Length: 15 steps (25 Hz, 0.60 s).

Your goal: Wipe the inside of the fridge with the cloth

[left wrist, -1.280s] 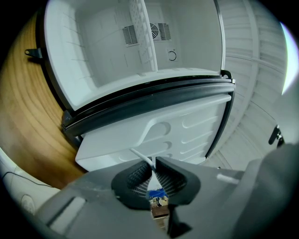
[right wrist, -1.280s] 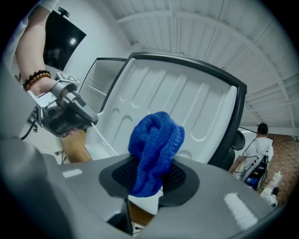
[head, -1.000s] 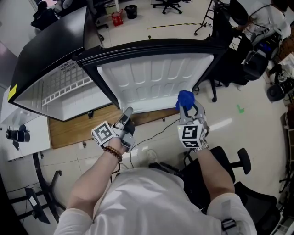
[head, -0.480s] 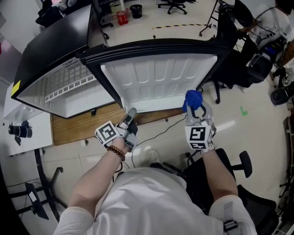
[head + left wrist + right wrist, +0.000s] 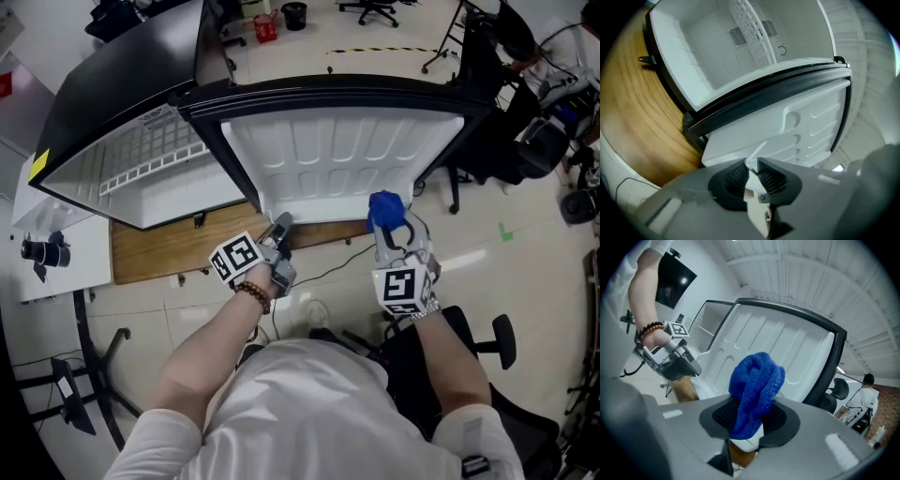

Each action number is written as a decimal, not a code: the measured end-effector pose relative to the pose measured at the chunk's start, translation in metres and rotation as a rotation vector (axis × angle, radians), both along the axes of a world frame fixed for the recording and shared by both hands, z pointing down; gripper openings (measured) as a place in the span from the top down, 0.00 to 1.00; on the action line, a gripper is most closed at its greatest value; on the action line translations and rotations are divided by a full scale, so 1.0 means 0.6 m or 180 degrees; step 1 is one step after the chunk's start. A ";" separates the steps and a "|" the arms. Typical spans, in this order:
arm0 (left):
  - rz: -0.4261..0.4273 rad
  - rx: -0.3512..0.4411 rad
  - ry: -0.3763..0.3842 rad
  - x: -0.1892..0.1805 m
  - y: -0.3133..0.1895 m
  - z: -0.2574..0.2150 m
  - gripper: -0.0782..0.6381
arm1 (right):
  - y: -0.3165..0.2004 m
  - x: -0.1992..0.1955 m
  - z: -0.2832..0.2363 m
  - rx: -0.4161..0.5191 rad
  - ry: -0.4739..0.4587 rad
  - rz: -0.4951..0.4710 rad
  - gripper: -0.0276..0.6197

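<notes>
Head view: two hand-held grippers — right [image 5: 389, 226] pinches one cloth [image 5: 382, 206], left [image 5: 279, 226] opening around door [image 5: 347, 159].

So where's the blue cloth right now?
The blue cloth is pinched in the right gripper, on the right of the head view, by the near edge of the open fridge door.
</notes>
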<state>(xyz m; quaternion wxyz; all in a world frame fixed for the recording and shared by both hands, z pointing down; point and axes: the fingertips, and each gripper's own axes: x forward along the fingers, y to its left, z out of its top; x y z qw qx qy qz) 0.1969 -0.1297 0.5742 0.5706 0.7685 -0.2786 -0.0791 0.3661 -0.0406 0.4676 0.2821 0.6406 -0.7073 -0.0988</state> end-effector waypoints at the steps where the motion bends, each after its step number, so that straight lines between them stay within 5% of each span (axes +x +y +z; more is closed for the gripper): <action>1: -0.0023 -0.0004 -0.0024 0.000 -0.004 0.003 0.83 | -0.002 -0.007 0.001 -0.0004 0.0007 -0.0039 0.78; 15: 0.0009 -0.0101 -0.0051 0.028 -0.014 0.019 0.75 | -0.025 -0.045 0.011 -0.0045 -0.0033 -0.0260 0.78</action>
